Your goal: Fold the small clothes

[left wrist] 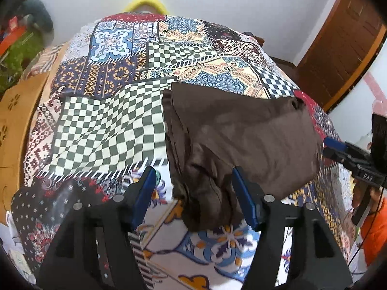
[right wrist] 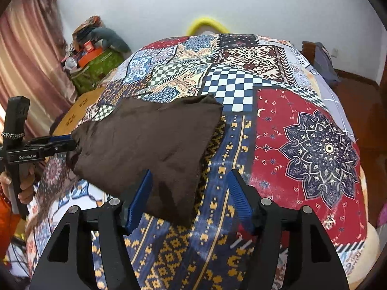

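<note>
Your left gripper [left wrist: 193, 193] stood spread, its blue pads either side of the bunched near-left corner of the brown garment [left wrist: 239, 135] without pinching it. Your right gripper [right wrist: 191, 195] was spread too, straddling the near-right corner at the lower middle of its view. The garment lay folded on the patchwork bedspread [right wrist: 314, 145].

The likely fault was a closing pad catching the bedspread along with the cloth, or gripping only the top layer, so the fold would drag askew. The bunched corner looked thick and could slip.

Open bedspread lay beyond the garment towards the upper frame. The wooden bed edge [left wrist: 19, 111] stood at the left.
</note>
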Demonstrator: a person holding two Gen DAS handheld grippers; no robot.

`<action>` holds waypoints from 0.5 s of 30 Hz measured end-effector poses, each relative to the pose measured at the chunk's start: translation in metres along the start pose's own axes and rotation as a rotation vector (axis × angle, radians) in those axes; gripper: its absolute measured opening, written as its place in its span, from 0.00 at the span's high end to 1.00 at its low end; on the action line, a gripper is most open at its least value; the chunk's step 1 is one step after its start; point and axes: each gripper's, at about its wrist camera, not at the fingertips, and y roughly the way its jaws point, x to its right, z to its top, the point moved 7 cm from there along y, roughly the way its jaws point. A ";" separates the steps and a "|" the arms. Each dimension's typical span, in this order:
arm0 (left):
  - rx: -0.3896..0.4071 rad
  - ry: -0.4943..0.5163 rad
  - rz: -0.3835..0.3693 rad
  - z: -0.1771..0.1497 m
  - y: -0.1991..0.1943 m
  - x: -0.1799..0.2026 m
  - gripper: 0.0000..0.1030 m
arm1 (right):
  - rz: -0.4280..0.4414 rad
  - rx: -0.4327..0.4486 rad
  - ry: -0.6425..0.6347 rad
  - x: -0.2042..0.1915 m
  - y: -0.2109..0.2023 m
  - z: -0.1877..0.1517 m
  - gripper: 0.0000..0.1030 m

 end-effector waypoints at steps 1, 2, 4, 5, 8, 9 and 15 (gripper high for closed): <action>-0.010 -0.012 -0.017 0.004 0.006 -0.002 0.38 | 0.008 -0.006 0.014 0.001 0.004 0.001 0.41; -0.018 -0.020 -0.028 0.006 0.012 -0.002 0.38 | 0.017 -0.013 0.026 0.003 0.008 0.002 0.41; -0.036 -0.045 -0.047 0.012 0.024 -0.005 0.38 | 0.033 -0.024 0.051 0.005 0.018 0.005 0.41; -0.045 -0.058 -0.058 0.014 0.031 -0.006 0.38 | 0.038 -0.022 0.058 0.006 0.021 0.007 0.41; -0.074 -0.101 -0.106 0.020 0.050 -0.008 0.38 | 0.056 -0.001 0.054 0.002 0.025 0.014 0.38; -0.084 -0.108 -0.115 0.020 0.054 -0.008 0.38 | 0.067 -0.003 0.058 0.001 0.028 0.016 0.38; -0.042 -0.071 -0.115 0.025 0.060 -0.001 0.67 | 0.115 -0.015 0.051 -0.013 0.044 0.020 0.46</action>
